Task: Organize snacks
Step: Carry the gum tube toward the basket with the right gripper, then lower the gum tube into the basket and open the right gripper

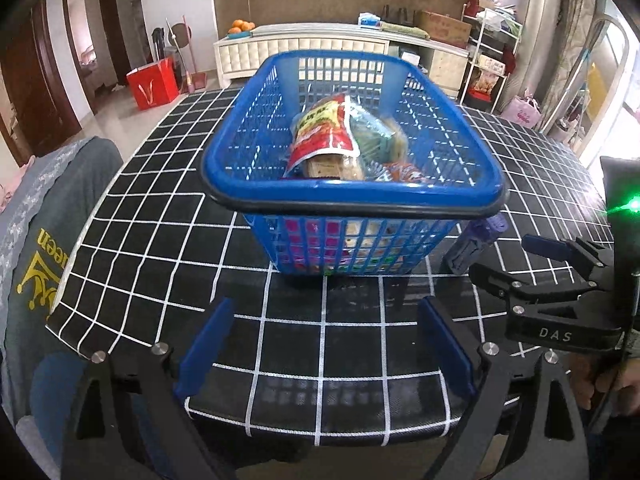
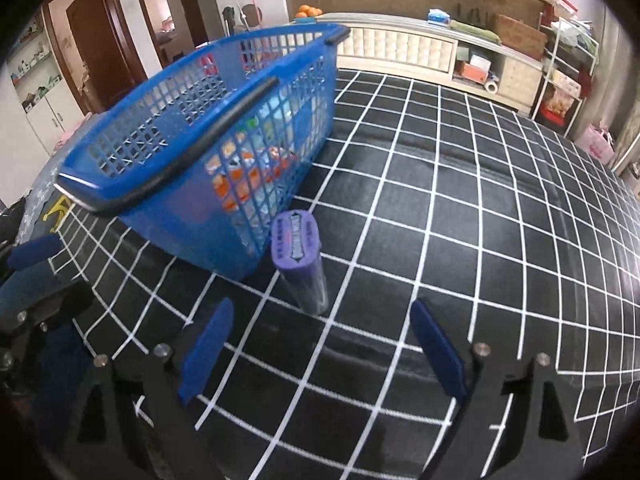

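— Where is room showing?
— Black white-gridded table is lying bare right of the blue plastic mesh basket.
— And the purple cylindrical snack tube?
— It is standing upright just beside the basket, ahead of the right claw, which is gaping wide. The left claw is spread wide too, facing the basket.

A purple tube stands just beside the blue basket, ahead of the empty, spread tongs.
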Demonstrator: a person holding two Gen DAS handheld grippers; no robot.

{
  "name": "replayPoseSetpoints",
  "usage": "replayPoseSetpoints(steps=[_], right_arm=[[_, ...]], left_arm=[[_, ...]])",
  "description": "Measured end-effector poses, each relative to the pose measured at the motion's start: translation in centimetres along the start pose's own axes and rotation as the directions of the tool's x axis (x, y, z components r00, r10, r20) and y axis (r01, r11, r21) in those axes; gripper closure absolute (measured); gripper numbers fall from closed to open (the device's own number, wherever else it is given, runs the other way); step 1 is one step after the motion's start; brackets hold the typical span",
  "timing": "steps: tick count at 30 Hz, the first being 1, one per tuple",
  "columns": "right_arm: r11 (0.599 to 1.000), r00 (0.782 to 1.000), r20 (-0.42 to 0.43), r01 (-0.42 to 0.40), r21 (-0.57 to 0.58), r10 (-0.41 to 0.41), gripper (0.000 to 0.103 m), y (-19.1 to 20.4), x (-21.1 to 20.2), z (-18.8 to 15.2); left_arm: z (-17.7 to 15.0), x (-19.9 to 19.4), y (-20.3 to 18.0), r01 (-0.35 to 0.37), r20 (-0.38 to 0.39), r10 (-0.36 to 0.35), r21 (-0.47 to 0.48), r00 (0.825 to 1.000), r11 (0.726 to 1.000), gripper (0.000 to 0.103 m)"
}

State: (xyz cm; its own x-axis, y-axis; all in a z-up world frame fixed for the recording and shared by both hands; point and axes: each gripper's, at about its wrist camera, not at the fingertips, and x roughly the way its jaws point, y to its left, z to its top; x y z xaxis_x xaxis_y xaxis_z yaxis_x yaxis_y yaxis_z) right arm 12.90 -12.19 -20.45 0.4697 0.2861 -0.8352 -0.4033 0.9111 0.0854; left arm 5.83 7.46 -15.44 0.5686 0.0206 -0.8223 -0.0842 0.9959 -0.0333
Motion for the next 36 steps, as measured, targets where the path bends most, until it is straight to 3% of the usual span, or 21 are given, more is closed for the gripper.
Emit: replayPoseSetpoints(steps=[9,11,13,21,30,34,36], right_arm=[[0.999,0.999,-0.003,-0.034,0.010,0.034,0.047,0.3,2.2,0.7],[1.000,1.000,-0.004,-0.027,0.010,0.027,0.068,0.4,2.5,0.8],[1.000,0.999,-0.028,-0.016,0.007,0.016,0.077,0.5,2.9,0.7],[1.000,1.000,0.012,-0.017,-0.008,0.017,0.079,0.9,0.1,0.0],[0.999,0.997,0.071,-0.022,-0.040,0.025,0.079,2.4,-4.7,0.5],[0.999,0.993,0.109,-0.031,-0.044,0.035,0.079,3.1,-6.9,1.4],[0.998,0.991,0.133,-0.014,-0.054,0.021,0.079,3.6,-8.0,2.0]], left_arm=[[0.2,1.8,0.0,0.017,-0.011,-0.017,-0.006,1.000,1.000,0.011],[0.3,2.2,-0.3,0.009,-0.018,-0.009,0.004,1.000,1.000,0.011],[0.3,2.2,-0.4,0.010,-0.016,-0.009,0.006,1.000,1.000,0.011],[0.0,1.1,-0.8,0.020,0.004,-0.020,0.012,1.000,1.000,0.011],[0.9,-2.3,-1.2,0.033,0.113,-0.038,0.045,0.993,0.998,0.011],[1.9,-3.8,-0.5,0.070,0.147,-0.075,0.037,0.986,0.997,0.011],[2.5,-4.4,0.0,0.074,0.168,-0.078,0.030,0.983,0.997,0.003]])
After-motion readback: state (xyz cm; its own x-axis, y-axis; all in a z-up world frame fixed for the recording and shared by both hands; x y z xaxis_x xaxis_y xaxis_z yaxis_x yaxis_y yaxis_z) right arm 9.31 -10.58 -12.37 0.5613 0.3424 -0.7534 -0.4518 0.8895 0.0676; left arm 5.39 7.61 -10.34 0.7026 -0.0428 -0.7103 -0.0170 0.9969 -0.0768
